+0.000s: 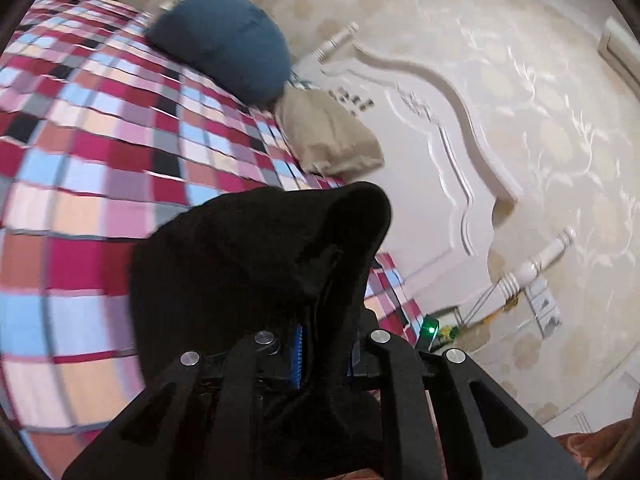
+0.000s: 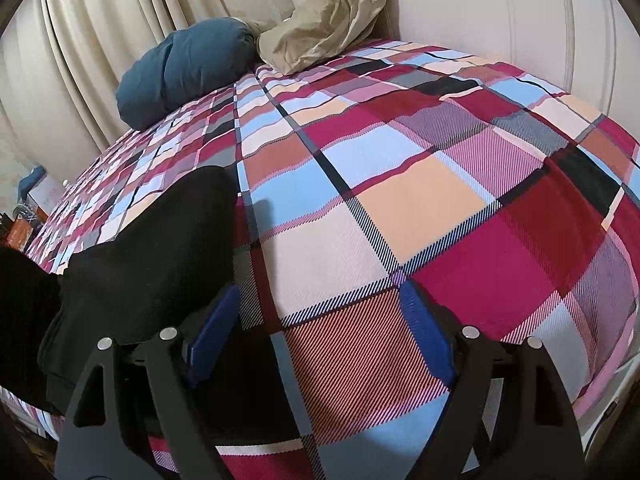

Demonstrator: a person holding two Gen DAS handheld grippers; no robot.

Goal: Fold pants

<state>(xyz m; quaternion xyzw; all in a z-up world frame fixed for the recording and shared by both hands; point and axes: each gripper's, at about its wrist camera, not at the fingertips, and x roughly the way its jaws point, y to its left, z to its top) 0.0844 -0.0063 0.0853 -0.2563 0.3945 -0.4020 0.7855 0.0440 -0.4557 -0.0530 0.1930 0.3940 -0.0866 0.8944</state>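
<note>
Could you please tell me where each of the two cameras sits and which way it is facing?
Left wrist: rides the left hand-held gripper, tilted, facing the white headboard and wallpaper; black pants are clamped in its shut jaws.
Right wrist: rides the right hand-held gripper, angled down across the plaid bedspread toward the curtain; its blue pads stand open over bare spread, pants at left.
Shared: bedspread, pants, blue pillow, tan pillow. No hand or sleeve shows.

The left tongs (image 1: 320, 344) are closed on a fold of the black pants (image 1: 256, 256), which rises in front of the camera. Behind, at ten o'clock, the checked bed cover (image 1: 80, 152) carries a blue pillow (image 1: 224, 40) and a beige pillow (image 1: 328, 136) just beside it.
</note>
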